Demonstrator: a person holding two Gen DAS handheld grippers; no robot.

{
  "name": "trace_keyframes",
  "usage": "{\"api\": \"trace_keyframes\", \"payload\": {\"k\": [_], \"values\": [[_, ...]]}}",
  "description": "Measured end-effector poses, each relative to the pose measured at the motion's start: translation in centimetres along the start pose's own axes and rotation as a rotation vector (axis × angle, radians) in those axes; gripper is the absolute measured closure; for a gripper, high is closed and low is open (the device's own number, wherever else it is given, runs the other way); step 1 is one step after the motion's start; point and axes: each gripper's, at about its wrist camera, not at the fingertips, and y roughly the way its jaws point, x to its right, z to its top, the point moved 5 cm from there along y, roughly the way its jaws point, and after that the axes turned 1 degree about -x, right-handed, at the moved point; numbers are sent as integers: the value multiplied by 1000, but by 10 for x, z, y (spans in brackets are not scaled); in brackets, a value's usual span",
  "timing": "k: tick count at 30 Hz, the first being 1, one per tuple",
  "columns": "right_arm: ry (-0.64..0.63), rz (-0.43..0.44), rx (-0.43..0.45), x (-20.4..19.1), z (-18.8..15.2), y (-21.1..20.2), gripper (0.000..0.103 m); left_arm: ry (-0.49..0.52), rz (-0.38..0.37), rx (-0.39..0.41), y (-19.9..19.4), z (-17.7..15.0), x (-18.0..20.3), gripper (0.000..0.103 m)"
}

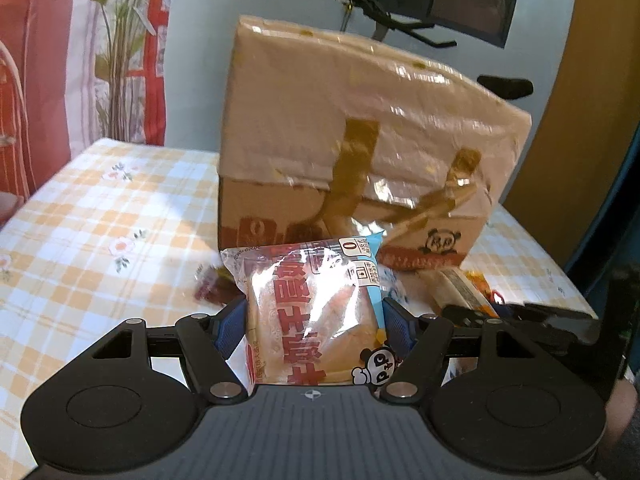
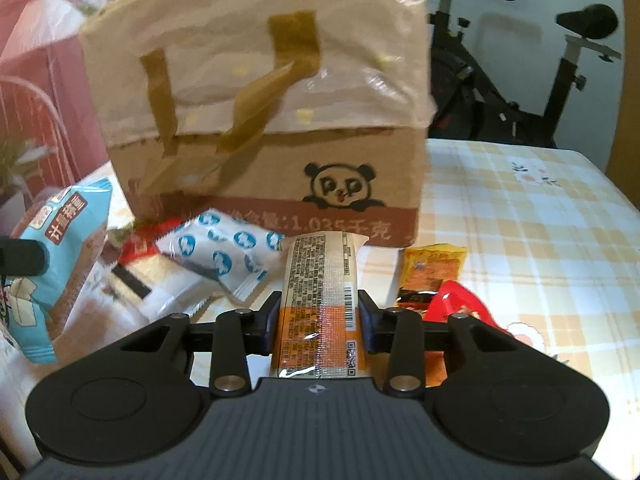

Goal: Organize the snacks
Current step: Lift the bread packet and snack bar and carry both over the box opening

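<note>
My left gripper [image 1: 312, 320] is shut on a clear bread packet [image 1: 310, 316] with red lettering and a panda, held just above the table in front of the cardboard box [image 1: 360, 152]. My right gripper [image 2: 320, 312] is shut on a long orange and white snack bar [image 2: 318, 300], back side up, in front of the same box [image 2: 272, 112]. The box has a raised flap with brown tape and a panda print. Loose snacks lie at its foot: a white packet with blue dots [image 2: 224, 252], a yellow-orange packet [image 2: 432, 276], a red packet [image 2: 460, 308].
The table has an orange checked cloth [image 1: 100, 220]. The left gripper's bread packet also shows at the left of the right wrist view [image 2: 60, 264]. An exercise bike [image 2: 520, 60] stands behind the table. A plant [image 1: 120, 40] and red curtains are at the far left.
</note>
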Motion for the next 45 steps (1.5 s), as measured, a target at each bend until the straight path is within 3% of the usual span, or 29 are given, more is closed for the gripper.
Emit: {"api": "trace_keyframes", "payload": {"k": [7,17,32,39,45], "values": [[47,5,28,8,4,-25,63,8,6,53,-10,15,-1,30],[56,63,145,-4,31,-63,63,46,-15,148,-27,45,7,30],[36,123,388,-15,116,-120,63,96,-63,331,-61,122,22,30],[26,127,443,-8,174,-113,63,106,-89,364,-39,178,28,30],[28,100,414,1,204,-77,63,92,-82,340,1,219,18,30]]}}
